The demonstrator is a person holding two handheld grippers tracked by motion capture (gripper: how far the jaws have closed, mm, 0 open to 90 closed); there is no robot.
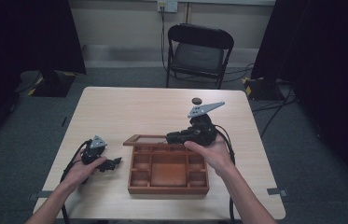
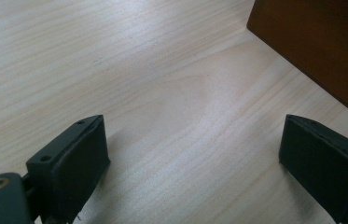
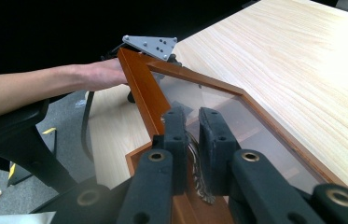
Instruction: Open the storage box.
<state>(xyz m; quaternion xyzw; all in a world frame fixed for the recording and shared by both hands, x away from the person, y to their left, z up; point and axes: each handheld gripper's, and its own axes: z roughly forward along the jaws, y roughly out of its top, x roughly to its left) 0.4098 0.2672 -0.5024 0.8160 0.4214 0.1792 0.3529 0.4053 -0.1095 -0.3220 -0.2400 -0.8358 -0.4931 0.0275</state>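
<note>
A brown wooden box [image 1: 168, 186] with several compartments stands near the table's front edge. Its glass lid [image 1: 146, 139] in a wooden frame [image 3: 139, 88] is lifted up at the box's far side. My right gripper [image 1: 170, 137] [image 3: 192, 135] is shut on the lid's edge, its pads pinching the frame at a small silver clasp [image 3: 199, 182]. My left gripper [image 1: 114, 163] [image 2: 195, 158] rests on the table left of the box, open, with only bare tabletop between its jaws. The box wall [image 2: 321, 46] lies just ahead of it.
A small dark round object [image 1: 196, 100] lies on the light wooden table [image 1: 129, 107] near its far edge. A black folding chair [image 1: 198, 53] stands behind the table. Dark curtains hang on both sides, and cables trail on the floor at the right.
</note>
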